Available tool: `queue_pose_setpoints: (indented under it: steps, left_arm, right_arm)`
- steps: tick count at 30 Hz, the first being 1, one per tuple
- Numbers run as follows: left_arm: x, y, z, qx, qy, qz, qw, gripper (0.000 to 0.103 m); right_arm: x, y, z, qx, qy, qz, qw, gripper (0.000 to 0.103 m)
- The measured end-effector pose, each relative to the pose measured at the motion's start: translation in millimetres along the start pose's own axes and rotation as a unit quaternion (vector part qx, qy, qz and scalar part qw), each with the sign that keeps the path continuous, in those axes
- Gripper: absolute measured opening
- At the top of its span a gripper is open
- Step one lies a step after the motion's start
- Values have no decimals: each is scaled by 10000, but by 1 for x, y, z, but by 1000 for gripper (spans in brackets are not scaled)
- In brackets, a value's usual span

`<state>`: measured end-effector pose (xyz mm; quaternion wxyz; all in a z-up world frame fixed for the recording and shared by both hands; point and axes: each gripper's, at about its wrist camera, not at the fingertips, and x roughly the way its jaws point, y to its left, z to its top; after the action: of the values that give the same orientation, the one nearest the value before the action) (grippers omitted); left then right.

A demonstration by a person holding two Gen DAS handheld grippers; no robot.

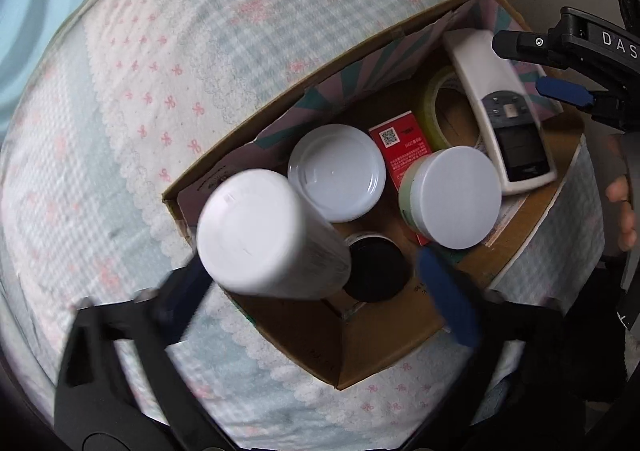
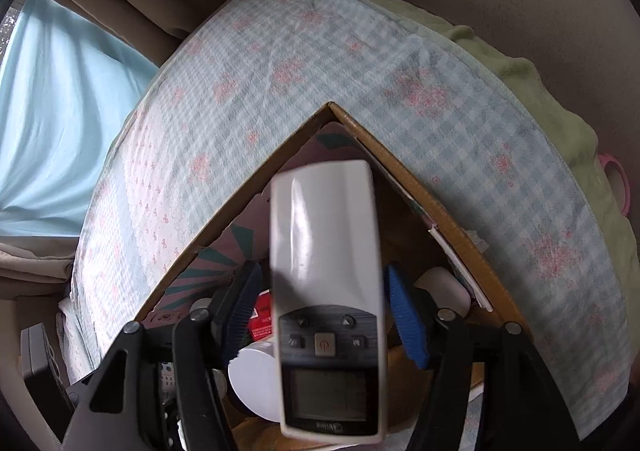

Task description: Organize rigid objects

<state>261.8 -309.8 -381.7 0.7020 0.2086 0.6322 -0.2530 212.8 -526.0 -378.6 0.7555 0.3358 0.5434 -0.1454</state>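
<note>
- Your cardboard box (image 1: 380, 339) already holds a white jar (image 1: 334, 171), green tub (image 1: 450, 197), red packet (image 1: 402, 149), tape roll (image 1: 434, 107) and black-lidded jar (image 1: 376, 269).
- Your left gripper (image 1: 316, 271) stands released; the white bottle (image 1: 264, 235) between its fingers leans toward 10 o'clock.
- Your right gripper (image 2: 320, 315) is spread wide around the remote (image 2: 328, 303), propped toward the box's 1 o'clock corner.
- Judging by this, you're nearly done.

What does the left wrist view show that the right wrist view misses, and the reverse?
Only the left wrist view: a tall white bottle between the left gripper fingers, a tape roll, a black lid.
Only the right wrist view: a green blanket and a pink ring.
Both: the cardboard box, the remote, the red packet.
</note>
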Motion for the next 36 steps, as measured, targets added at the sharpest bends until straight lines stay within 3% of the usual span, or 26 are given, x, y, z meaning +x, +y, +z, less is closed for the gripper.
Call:
queue_pose_setpoints:
  steps: [1,8,25,31,36]
  left_arm:
    - [-4,2,0,-12,-60,-55,10000,103]
    - [-16,6,-7,-111,-59,-134,9998,103]
    - [-53,5,-31,-154,-412,-196,9988,103]
    - [-99,15,-50,-364,-794,-318,9957,103]
    - [-160,36,-83,-715,-1286,-266,9888,103]
  right_arm:
    - [-3,-1,0,19,-34,-109,9999,103]
    - [-7,2,-7,-356,218,-491,9979,103]
    - [-43,24,-30,-484,-5,-357,9982,103]
    - [-88,49,-46,-836,-210,-369,9956,103]
    - [-141,96,-73,-1565,-422,-329,9862,103]
